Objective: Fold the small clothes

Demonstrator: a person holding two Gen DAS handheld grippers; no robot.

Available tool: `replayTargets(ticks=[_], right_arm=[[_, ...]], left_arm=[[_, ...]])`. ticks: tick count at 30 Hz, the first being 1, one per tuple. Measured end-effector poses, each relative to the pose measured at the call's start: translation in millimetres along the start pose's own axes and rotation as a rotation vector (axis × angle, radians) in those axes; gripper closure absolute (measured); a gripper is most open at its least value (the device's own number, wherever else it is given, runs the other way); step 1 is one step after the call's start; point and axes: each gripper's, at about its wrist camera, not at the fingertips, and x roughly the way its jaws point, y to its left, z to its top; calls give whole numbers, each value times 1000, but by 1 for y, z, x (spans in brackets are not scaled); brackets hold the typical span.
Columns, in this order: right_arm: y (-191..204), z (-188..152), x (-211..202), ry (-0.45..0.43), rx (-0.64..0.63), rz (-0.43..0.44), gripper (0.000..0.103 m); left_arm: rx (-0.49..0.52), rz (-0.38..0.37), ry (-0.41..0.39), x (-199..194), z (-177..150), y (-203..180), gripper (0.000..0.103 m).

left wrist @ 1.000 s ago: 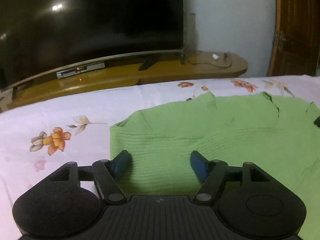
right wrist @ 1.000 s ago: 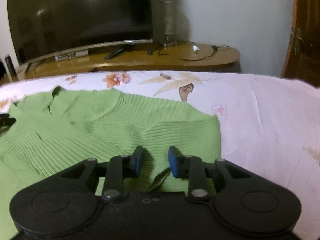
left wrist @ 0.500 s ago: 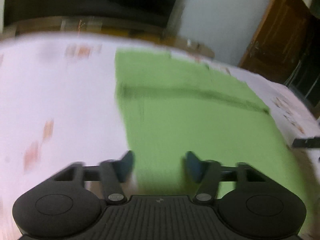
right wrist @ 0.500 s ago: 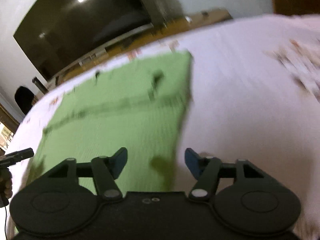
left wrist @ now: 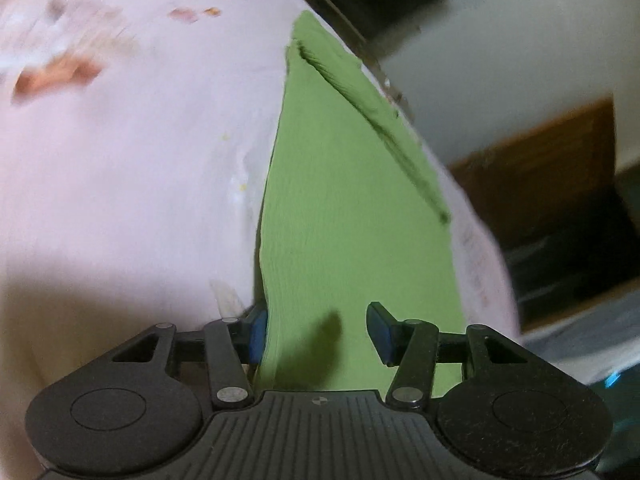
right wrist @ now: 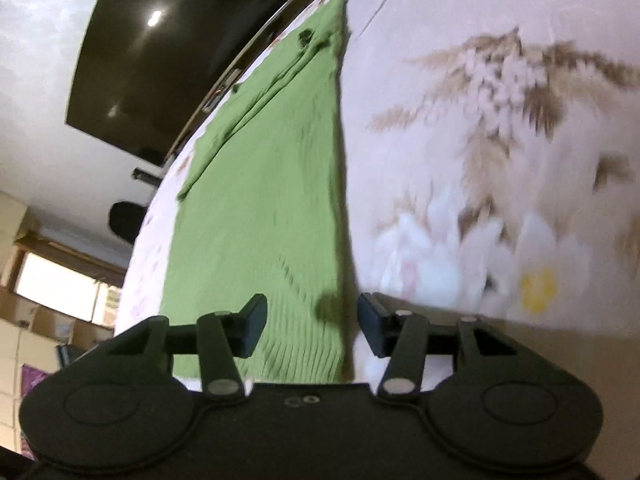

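Observation:
A green knitted garment (left wrist: 352,200) lies flat on the floral bed sheet (left wrist: 120,160), with a fold ridge across its far part. My left gripper (left wrist: 318,328) is open and straddles the garment's left edge at the near end. One pad sits just outside that edge, the other over the cloth. In the right wrist view the garment (right wrist: 272,200) stretches away toward the television. My right gripper (right wrist: 311,322) straddles its right edge near the ribbed hem. Its jaws are closing, with the edge between them and neither pad pressing on it.
A large dark television (right wrist: 168,48) on a wooden stand runs behind the bed's far edge. A brown wooden door (left wrist: 540,168) stands beyond the bed in the left wrist view. Stacked boxes (right wrist: 40,320) are at the far left. Bare sheet (right wrist: 480,160) lies right of the garment.
Both grippers left the garment's far part near the television, swung back along its sides and rolled. The right jaws stand wider than a second ago. The garment now appears long and flat.

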Motion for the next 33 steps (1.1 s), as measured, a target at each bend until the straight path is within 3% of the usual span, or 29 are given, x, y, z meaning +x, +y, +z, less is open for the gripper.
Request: replayTargets(ticks=[3,9,11,12,13,15,19,20,23,25,27,33], right_arm=[[-4,-5,4,21,31,61,59],[-12,1,12,60,71,135,75],[-16,3,15,70,74,145,82],[-16,5,18,73,73,148,88],[-16,3,20,75,69,146,95],[-11,3,22,72,35,121,98],[0,-4,6,17,-20,113,98],[5,-5,-1,-3,-44,126,98],[9,-7,-1,-3,-81,71,98],[-1,-9,15,40,-53,29,99],[-3,-5,17,27,-17,58,98],[11,-1,14,28,-82,33,98]], left_arm=[[-49,-38,-27,-3,-5,11,51],[-10,-23,-21,6,-4,5,52],[29,15,-25,7,-6,2,79],[39,47,-19,11,-8,1,99],[40,61,-24,12,-9,3,99],[33,45,-63,7,-12,6,100],[24,-27,-185,-20,-22,-3,100],[24,-12,-192,-24,-22,-2,100],[30,82,-112,-12,-22,10,100],[10,67,-116,-13,-19,13,100],[46,86,-120,-14,-16,5,100],[35,95,-145,-17,-24,6,100]])
